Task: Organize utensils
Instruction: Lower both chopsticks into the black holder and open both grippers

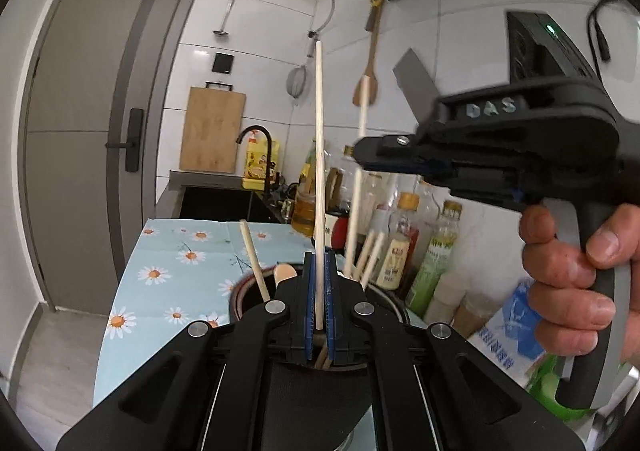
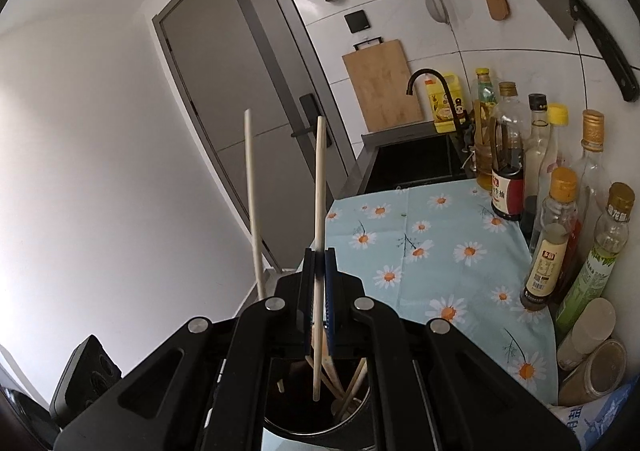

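Nearly there: both tongs, left (image 1: 319, 271) and right (image 2: 319, 271), each pinch one chopstick (image 1: 319, 155) upright over the holder (image 2: 316, 423), which already has several inside.

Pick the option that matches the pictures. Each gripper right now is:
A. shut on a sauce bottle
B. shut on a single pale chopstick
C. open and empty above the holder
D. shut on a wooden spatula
B: the left gripper pinches one upright chopstick between its blue pads, and the right gripper pinches another chopstick, both over the dark utensil holder.
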`<state>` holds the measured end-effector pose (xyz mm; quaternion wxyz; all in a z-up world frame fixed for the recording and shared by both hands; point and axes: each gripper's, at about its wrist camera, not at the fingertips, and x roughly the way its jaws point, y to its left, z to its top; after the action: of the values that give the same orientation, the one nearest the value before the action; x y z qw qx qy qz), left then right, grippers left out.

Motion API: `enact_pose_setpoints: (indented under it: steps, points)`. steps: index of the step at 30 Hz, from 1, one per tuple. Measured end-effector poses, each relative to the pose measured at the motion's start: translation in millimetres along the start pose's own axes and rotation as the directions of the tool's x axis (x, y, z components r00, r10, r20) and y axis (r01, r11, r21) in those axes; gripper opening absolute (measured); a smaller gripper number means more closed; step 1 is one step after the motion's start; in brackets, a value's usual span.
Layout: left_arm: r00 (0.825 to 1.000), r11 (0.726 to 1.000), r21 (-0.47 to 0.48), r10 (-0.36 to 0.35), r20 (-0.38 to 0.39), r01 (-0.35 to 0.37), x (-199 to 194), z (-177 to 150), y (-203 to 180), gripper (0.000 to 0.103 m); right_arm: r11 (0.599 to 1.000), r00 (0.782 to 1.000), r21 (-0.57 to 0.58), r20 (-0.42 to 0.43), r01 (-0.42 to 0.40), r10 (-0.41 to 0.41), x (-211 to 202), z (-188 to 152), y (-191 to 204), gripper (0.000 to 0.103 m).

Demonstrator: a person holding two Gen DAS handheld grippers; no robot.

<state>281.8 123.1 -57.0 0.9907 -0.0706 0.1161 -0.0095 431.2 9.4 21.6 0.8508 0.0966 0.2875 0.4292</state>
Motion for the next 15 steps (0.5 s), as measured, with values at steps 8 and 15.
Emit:
enact_pose_setpoints:
  steps: [8,15]
  points:
    - [1.0,0.999,0.028,0.019,-0.016,-0.019,0.8,-7.7,5.4,0.003,1.0,1.0,-0.016,-0.02,-0.011,0.011,8.0,-4.4,3.8,0.006]
    - [1.0,0.999,0.049,-0.008,-0.014,0.009,-2.4,-9.5,5.8,0.003,0.999,0.999,-0.033,-0.02,-0.036,0.035,11.7,-4.4,8.2,0.006]
